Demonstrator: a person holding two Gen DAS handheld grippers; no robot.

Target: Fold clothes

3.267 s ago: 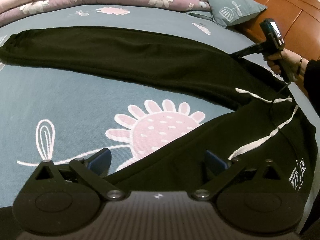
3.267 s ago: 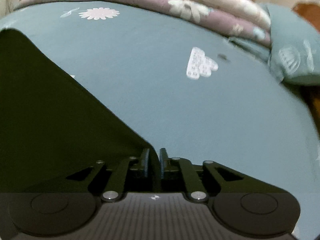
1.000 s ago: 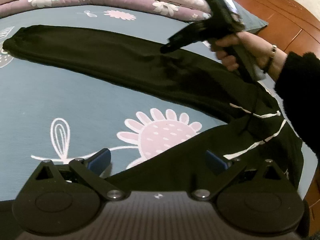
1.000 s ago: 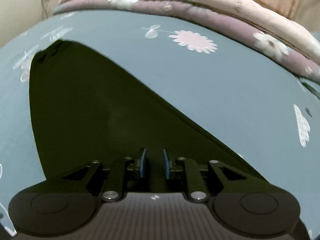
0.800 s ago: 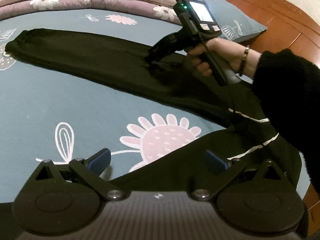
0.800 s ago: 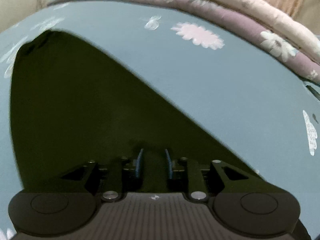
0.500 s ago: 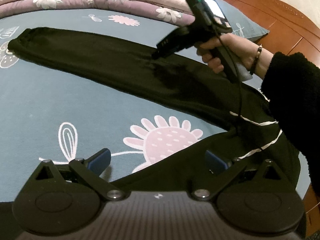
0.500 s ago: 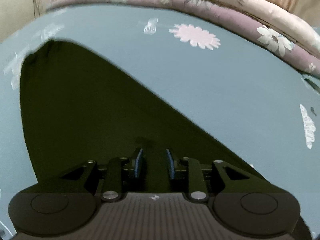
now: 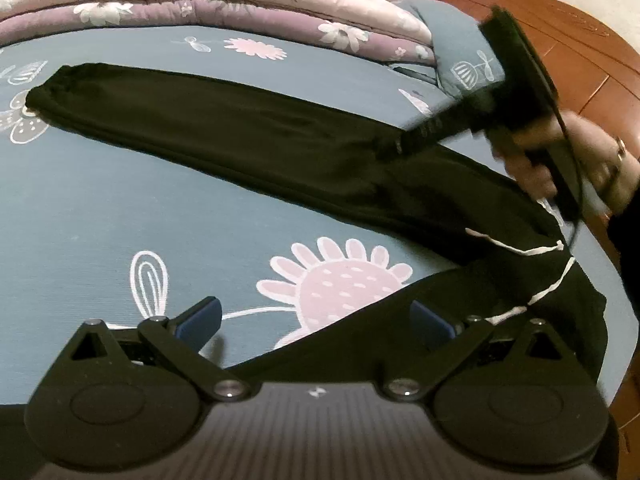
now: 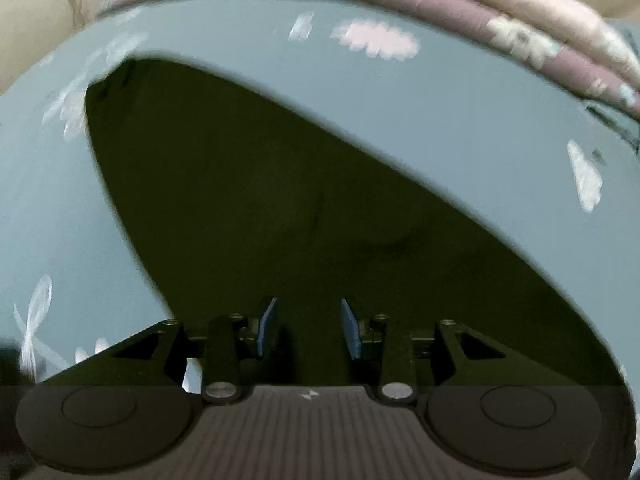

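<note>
Your black trousers [image 9: 248, 140] lie spread on the bed [image 9: 100, 220], over its blue-grey sheet printed with pink flowers. One leg runs long and flat from the cuff near the bed's far left side across toward the right edge; the other leg comes back toward you along the near edge, under your left gripper [image 9: 316, 320]. The waist end with its white drawstring [image 9: 516, 250] sits by the right edge, next to the wooden headboard [image 9: 580, 64].

Your left gripper's jaws stand wide apart, empty. One blue pad [image 9: 200, 318] is over bare sheet, the other over the near leg's cloth; whether they touch the fabric cannot be told.

Your right gripper [image 10: 308, 328] is above the far leg, roughly midway along it, and your right hand [image 9: 560, 156] on its handle is blurred in the left view. In its own view the jaws are apart with a moderate gap, nothing between the blue pads, and dark cloth fills the view below them. Contact with the cloth cannot be judged.

A folded pink and mauve quilt [image 9: 200, 4] lies along the far edge, with a blue-grey pillow [image 9: 460, 52] at the far right corner.
</note>
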